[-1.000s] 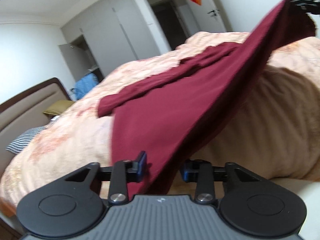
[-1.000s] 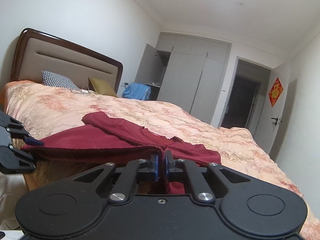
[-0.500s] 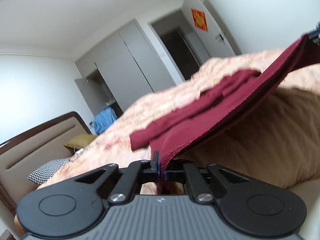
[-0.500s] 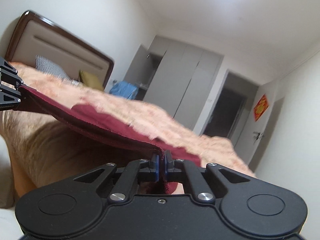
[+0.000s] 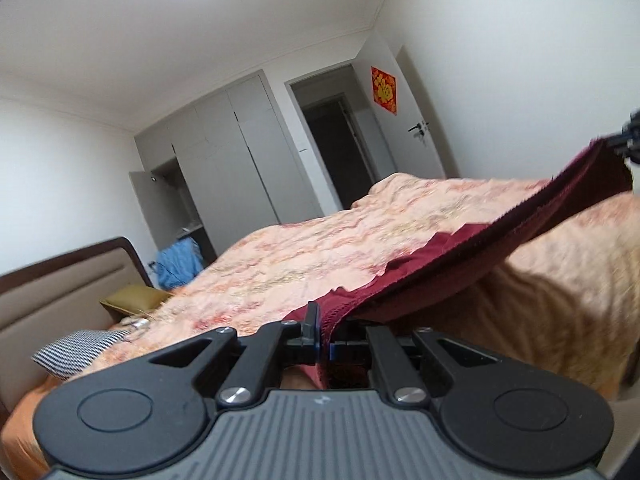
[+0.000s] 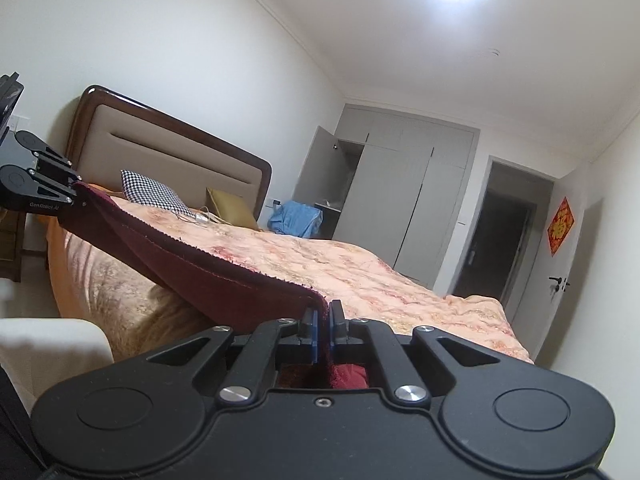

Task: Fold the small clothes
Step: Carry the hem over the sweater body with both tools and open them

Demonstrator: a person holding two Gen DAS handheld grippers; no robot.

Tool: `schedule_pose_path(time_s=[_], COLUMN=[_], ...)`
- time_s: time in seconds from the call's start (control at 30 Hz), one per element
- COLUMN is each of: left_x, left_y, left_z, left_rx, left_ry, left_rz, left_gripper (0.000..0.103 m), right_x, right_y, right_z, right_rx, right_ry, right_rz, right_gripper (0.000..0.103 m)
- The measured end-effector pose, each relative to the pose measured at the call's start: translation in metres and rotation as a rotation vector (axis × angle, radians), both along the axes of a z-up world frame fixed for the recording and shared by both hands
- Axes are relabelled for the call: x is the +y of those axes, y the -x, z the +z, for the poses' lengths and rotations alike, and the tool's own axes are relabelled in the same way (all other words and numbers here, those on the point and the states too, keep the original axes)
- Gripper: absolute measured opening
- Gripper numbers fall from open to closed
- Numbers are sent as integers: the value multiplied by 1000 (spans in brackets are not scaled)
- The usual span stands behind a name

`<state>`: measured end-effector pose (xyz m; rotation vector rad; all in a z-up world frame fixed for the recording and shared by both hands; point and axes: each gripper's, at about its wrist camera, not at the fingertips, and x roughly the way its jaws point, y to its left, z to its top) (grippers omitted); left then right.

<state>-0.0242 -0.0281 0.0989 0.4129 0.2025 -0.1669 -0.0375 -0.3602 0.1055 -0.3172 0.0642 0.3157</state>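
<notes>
A dark red garment (image 5: 460, 264) is stretched in the air above the near edge of the bed, held at two corners. My left gripper (image 5: 323, 328) is shut on one hemmed corner of it. My right gripper (image 6: 323, 320) is shut on the other corner of the dark red garment (image 6: 208, 276). In the right wrist view the left gripper (image 6: 78, 184) shows at the far left, with the cloth running taut from it. In the left wrist view the right gripper (image 5: 624, 140) is just visible at the right edge. The cloth's far part still trails on the bedspread.
The bed has a peach floral bedspread (image 5: 328, 248), a padded headboard (image 6: 168, 160), a checked pillow (image 6: 154, 192) and an olive cushion (image 6: 230, 206). A blue garment (image 6: 296, 218) hangs by the grey wardrobe (image 6: 400, 184). A white cushion (image 6: 48, 344) lies low at the left.
My left gripper has shut on the garment's corner. Both grippers have risen and pulled back, lifting the cloth off the bed and stretching it between them.
</notes>
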Motion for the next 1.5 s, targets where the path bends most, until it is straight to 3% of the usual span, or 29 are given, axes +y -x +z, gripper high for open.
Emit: schedule_pose_path(time_s=[0.17, 0.33, 0.5, 0.67, 0.83, 1.0, 1.23, 1.37, 1.4, 1.43, 1.5], left_x=[12, 14, 3, -5, -10, 2, 25, 30, 31, 32, 33], left_y=[-17, -62, -140, -234, -334, -415, -469, -480, -479, -480, -476], left_z=[16, 34, 49, 52, 32, -5, -60, -84, -87, -89, -86], left_rx=[40, 63, 80, 132, 242, 392, 520, 561, 570, 581, 586], left_ry=[67, 27, -58, -127, -173, -129, -30, -8, 3, 18, 60], left_rz=[-2, -6, 1, 10, 16, 28, 42, 46, 48, 45, 40], left_gripper=[4, 4, 5, 5, 5, 5, 5, 7, 13, 19, 55], right_x=[1, 6, 11, 19, 28, 37, 47, 44, 43, 42, 38], right_y=[-32, -96, -184, -281, -364, -423, -452, -456, -455, -455, -450], right_z=[6, 20, 32, 29, 5, -31, -80, -95, -96, -99, -100], right_rx=[-34, -81, -81, -17, 100, 225, 319, 354, 360, 363, 366], right_ry=[24, 104, 162, 190, 199, 192, 159, 139, 132, 126, 106], right_rz=[-24, -41, -45, -53, -58, -50, -47, -45, -43, -42, -43], right_gripper=[5, 6, 6, 6, 9, 9, 9, 27, 39, 53, 70])
